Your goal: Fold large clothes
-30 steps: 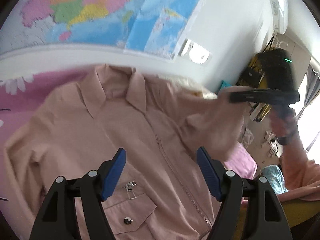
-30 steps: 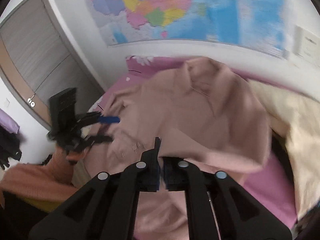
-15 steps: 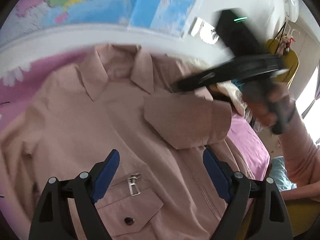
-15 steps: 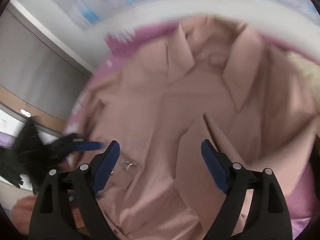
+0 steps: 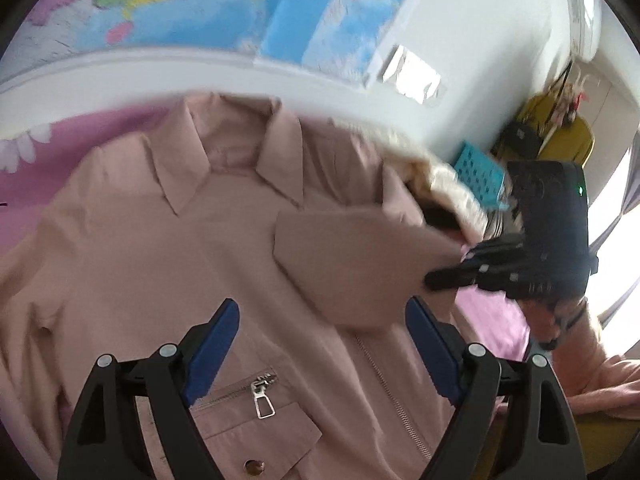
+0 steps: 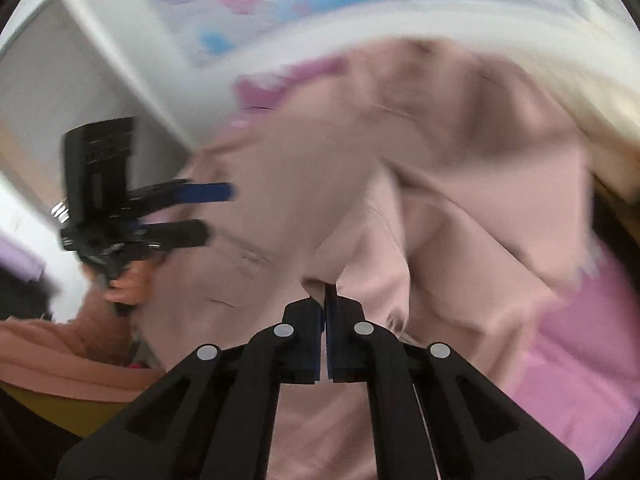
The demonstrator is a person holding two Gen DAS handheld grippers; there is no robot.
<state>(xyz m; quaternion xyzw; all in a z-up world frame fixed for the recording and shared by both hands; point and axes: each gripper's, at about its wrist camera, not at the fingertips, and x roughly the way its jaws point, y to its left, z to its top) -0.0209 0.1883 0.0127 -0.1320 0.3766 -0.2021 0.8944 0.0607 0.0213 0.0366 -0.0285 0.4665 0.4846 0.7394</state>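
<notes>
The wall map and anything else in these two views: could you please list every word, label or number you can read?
None can be read.
Wall map: any print is blurred past reading.
White sheet on the wall: glare, nothing legible.
Pink jacket: no label or print shows.

Pink jacket [image 5: 168, 264] lies on pink bed [image 5: 24, 168].

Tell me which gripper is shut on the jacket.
The right gripper: jaws closed on pink jacket fabric. The left gripper hovers open, nothing between its blue pads.
</notes>
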